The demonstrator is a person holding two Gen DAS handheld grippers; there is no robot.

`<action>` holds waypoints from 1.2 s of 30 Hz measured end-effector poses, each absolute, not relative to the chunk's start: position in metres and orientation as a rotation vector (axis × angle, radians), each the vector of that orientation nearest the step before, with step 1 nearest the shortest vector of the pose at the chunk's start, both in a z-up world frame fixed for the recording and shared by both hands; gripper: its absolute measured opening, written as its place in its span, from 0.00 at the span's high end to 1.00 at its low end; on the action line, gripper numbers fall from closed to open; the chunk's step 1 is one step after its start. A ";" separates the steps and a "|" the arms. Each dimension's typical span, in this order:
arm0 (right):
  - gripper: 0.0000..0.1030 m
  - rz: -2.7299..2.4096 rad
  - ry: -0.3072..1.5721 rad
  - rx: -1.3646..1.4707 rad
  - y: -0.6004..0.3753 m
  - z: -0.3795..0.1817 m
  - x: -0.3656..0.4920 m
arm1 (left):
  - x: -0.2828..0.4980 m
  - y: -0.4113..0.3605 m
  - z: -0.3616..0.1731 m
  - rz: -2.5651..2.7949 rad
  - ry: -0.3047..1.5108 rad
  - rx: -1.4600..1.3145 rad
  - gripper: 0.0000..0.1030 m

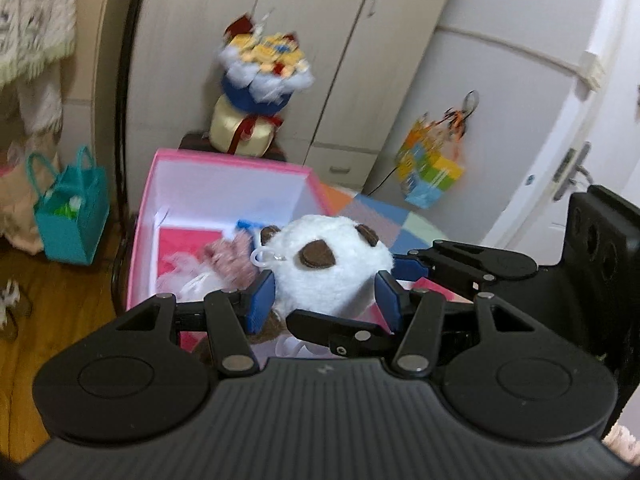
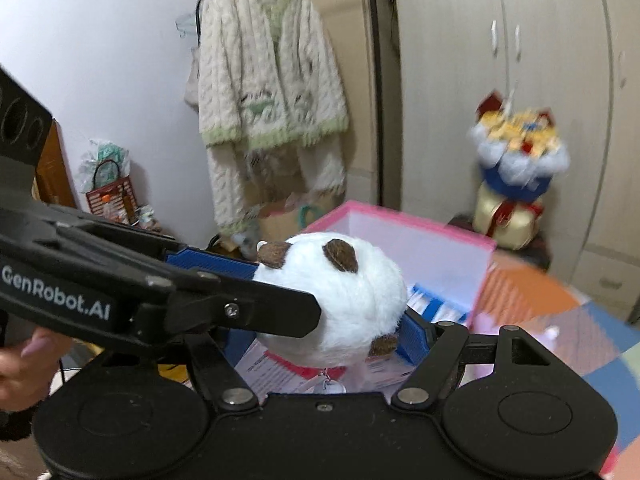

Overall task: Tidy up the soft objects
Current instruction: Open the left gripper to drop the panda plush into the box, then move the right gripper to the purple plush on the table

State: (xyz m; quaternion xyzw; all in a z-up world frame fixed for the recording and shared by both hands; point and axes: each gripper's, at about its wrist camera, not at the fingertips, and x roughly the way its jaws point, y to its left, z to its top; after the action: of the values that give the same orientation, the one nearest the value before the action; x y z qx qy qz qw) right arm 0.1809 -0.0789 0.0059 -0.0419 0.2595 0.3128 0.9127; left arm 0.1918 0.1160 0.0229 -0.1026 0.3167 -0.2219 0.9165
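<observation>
Behind both claws, white plush (image 1: 332, 268) partly hidden, pink box (image 1: 224, 168) blurred

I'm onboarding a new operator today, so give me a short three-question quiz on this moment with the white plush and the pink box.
1. True or false: only one gripper touches the white plush toy.
2. What lies behind the pink box: A) a laundry basket, B) a plush bouquet, C) a television?
3. Fill in: the ears of the toy are ____ in colour.

Key:
1. False. The left gripper and the right gripper both have their jaws pressed on it, above the open box.
2. B.
3. Brown.
</observation>
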 end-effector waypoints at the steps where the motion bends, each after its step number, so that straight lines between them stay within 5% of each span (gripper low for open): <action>1: 0.24 0.653 0.561 -0.082 -0.075 0.001 0.188 | 0.197 0.118 0.018 -0.451 0.670 -0.217 0.49; 8: 0.24 0.672 0.670 -0.133 -0.059 -0.030 0.216 | 0.220 0.120 -0.010 -0.416 0.751 -0.219 0.49; 14: 0.18 0.615 0.631 -0.188 -0.062 -0.028 0.212 | 0.195 0.097 0.000 -0.204 0.564 0.059 0.41; 26: 0.18 0.616 0.450 -0.055 -0.170 0.005 0.158 | 0.132 0.057 0.029 -0.401 0.502 0.030 0.42; 36: 0.18 0.545 0.497 -0.042 -0.242 -0.001 0.160 | 0.112 -0.036 0.010 -0.469 0.468 0.085 0.45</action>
State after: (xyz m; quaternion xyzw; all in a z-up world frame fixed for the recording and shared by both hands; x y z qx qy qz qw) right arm 0.1602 -0.2420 -0.0006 -0.0205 0.2430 0.2664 0.9325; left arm 0.1117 -0.0357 0.0102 0.0415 0.2299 -0.2302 0.9447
